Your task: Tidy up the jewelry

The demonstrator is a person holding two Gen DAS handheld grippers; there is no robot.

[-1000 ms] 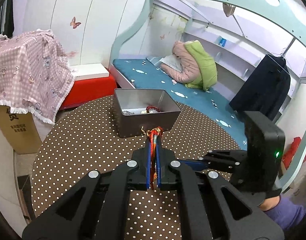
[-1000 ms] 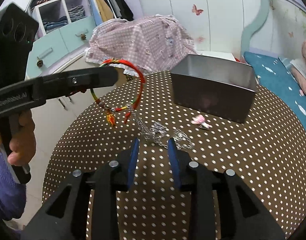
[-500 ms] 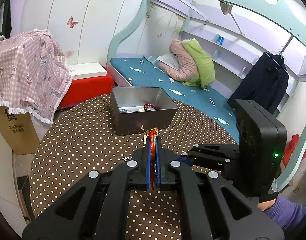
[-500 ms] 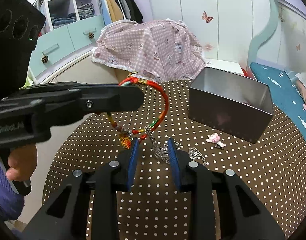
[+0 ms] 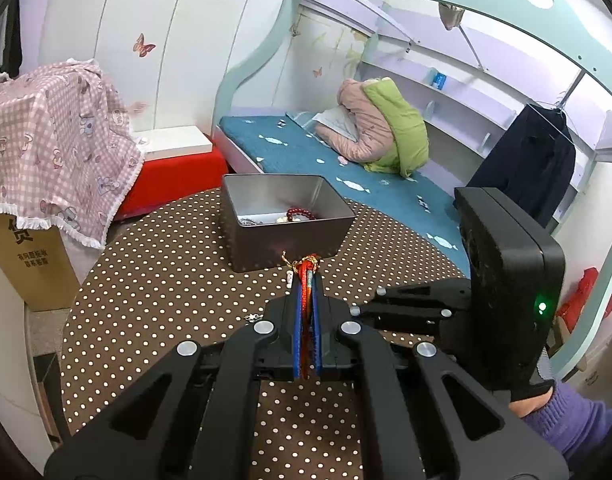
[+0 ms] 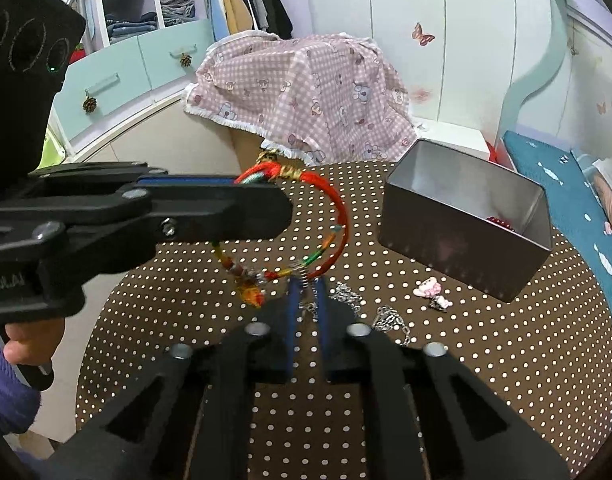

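Observation:
My left gripper (image 5: 306, 300) is shut on a red woven bracelet (image 5: 306, 276) and holds it in the air over the dotted table. In the right wrist view the bracelet (image 6: 337, 224) hangs as a loop from the left gripper (image 6: 282, 208), with colourful beads and a silver chain dangling below. My right gripper (image 6: 306, 300) sits right under the loop. Its jaws are closing, with the silver chain (image 6: 307, 306) pinched between the blue pads. The right gripper's fingers (image 5: 405, 308) reach in from the right, behind the left one. An open metal tin (image 6: 465, 240) stands beyond.
The tin (image 5: 282, 244) holds red beads (image 5: 302, 214) and other pieces. More silver chain (image 6: 389, 320) and a pink charm (image 6: 427, 290) lie on the brown dotted table (image 6: 505, 360) before the tin. A pink checked cloth (image 6: 306, 92) covers a box behind the table.
The right gripper's jaws have narrowed from wide apart onto the dangling chain. It has drawn in under the bracelet, which looks larger. The left gripper has kept still.

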